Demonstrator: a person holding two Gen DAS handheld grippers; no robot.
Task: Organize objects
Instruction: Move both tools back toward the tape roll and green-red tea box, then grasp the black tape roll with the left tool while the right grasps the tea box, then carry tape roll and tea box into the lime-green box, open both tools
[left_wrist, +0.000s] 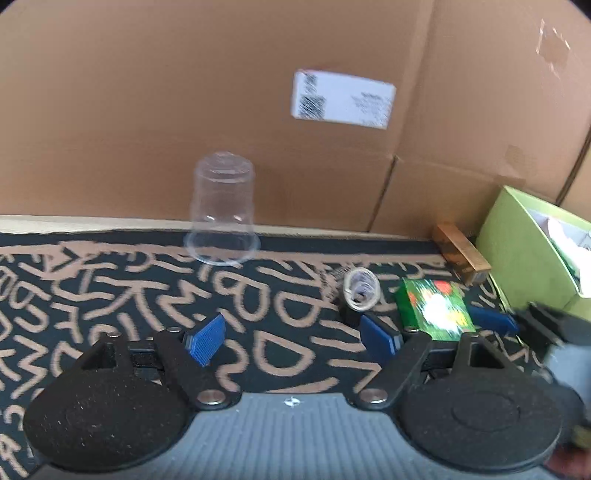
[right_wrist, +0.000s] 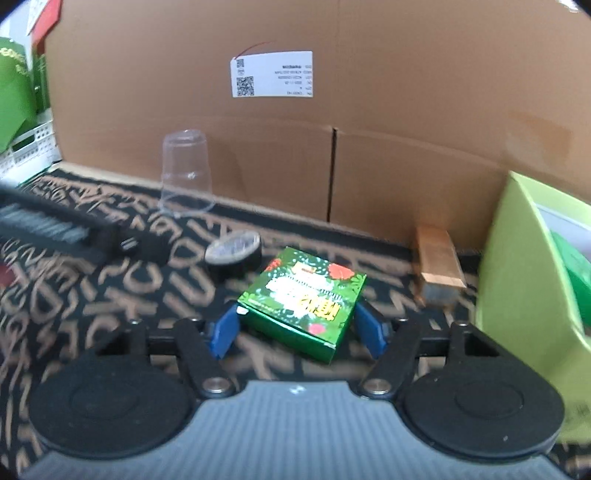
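1. Right gripper (right_wrist: 297, 326): blue pads bracket the green printed cardboard box (right_wrist: 304, 297); left pad at its near corner, right pad close by its other edge. Contact too blurred to call, so can't tell if clamped. Left gripper (left_wrist: 295, 334): jaws wide apart, nothing between them, hovering over the mat.
2. Step, by my reading: grabbing the green box, probably for the lime-green open cardboard bin (right_wrist: 517, 266) just to its right. Next move calls for a firm squeeze on the flat sides, then a lift clear of the bin wall.
3. Big brown corrugated carton wall (right_wrist: 332, 147), matte, white label stuck on.
4. Black mat with tan squiggle print (right_wrist: 110, 295), soft-looking, flat.
5. Clear plastic cup (right_wrist: 186, 170), upside down by the carton; thin, probably light.
6. Small tan cardboard block (right_wrist: 437, 264), between box and bin.
7. Black round tin with glossy lid (right_wrist: 234, 253), just left of the green box.
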